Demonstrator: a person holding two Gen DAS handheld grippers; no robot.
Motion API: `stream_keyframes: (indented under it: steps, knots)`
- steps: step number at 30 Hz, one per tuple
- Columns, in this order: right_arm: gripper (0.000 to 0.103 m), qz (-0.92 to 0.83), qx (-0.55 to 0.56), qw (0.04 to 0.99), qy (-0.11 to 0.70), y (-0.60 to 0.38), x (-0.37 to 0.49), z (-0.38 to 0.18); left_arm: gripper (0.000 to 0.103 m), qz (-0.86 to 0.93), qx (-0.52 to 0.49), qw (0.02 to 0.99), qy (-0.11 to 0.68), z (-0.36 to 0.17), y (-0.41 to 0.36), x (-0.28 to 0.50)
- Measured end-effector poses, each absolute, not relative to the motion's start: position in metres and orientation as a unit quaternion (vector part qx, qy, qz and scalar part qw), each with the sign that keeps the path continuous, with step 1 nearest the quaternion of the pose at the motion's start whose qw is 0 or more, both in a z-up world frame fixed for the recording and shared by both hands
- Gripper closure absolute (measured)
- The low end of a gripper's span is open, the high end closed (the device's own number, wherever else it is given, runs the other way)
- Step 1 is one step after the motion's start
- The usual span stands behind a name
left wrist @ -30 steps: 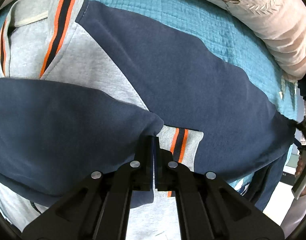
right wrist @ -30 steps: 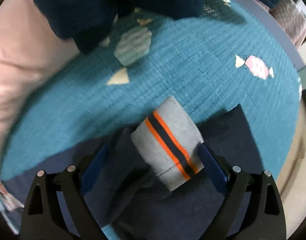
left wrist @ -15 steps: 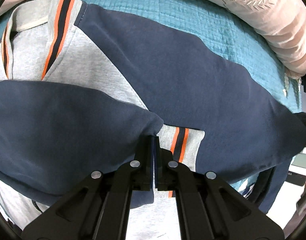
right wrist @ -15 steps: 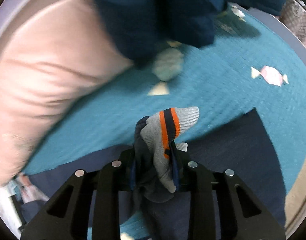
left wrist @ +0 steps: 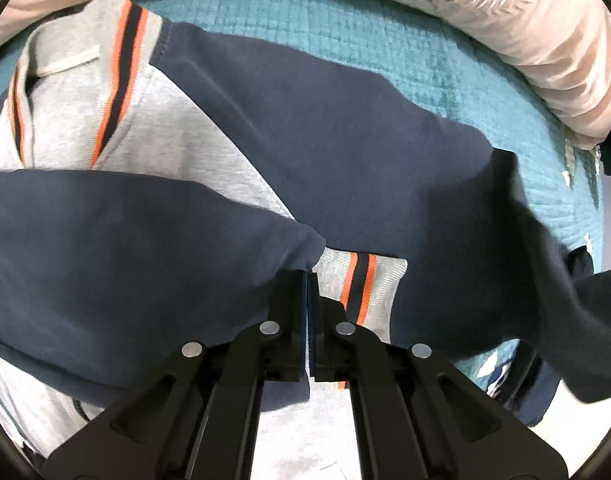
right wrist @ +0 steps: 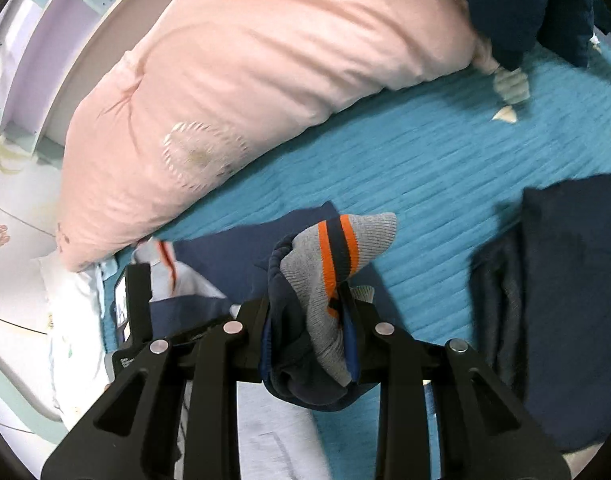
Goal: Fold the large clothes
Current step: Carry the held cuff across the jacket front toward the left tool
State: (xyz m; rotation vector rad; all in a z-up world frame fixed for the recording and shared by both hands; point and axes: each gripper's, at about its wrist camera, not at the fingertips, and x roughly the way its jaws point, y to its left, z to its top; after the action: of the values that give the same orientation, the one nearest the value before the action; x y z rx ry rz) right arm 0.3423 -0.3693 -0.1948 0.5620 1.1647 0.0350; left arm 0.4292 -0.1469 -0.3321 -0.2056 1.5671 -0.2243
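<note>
While the left gripper [left wrist: 307, 280] stays clenched on the folded sleeve's cuff end atop the sweatshirt [left wrist: 209, 168], the right gripper [right wrist: 311, 300], jaws just closed, grasps the other striped cuff [right wrist: 341, 248], sleeve trailing toward that sweatshirt, nearer the pink pillow [right wrist: 265, 80]

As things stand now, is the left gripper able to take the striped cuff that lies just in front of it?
Probably not yet. The left gripper is shut at the navy sleeve, beside the striped cuff. Nothing covers that cuff, so the jaws would need to open and shift sideways.
</note>
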Motion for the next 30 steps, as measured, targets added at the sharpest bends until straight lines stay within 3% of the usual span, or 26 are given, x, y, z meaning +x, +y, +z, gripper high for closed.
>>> stream_keyframes:
  steps: [7, 8, 10, 11, 30]
  knots:
    - [0.077, 0.02, 0.246, 0.813, 0.527, -0.337, 0.333, -0.168, 0.102, -0.116, -0.079, 0.719, 0.681, -0.29, -0.14, 0.415]
    - [0.077, 0.021, 0.244, 0.816, 0.524, -0.333, 0.332, -0.164, 0.098, -0.117, -0.077, 0.724, 0.676, -0.282, -0.136, 0.411]
    - [0.077, 0.028, 0.241, 0.82, 0.519, -0.321, 0.332, -0.155, 0.081, -0.114, -0.072, 0.733, 0.667, -0.269, -0.128, 0.406]
    - [0.077, 0.031, 0.24, 0.822, 0.516, -0.313, 0.333, -0.15, 0.08, -0.111, -0.069, 0.738, 0.662, -0.263, -0.122, 0.402]
    - [0.076, 0.092, 0.211, 0.842, 0.488, -0.111, 0.365, -0.13, 0.08, -0.055, -0.151, 0.77, 0.617, -0.216, 0.08, 0.361]
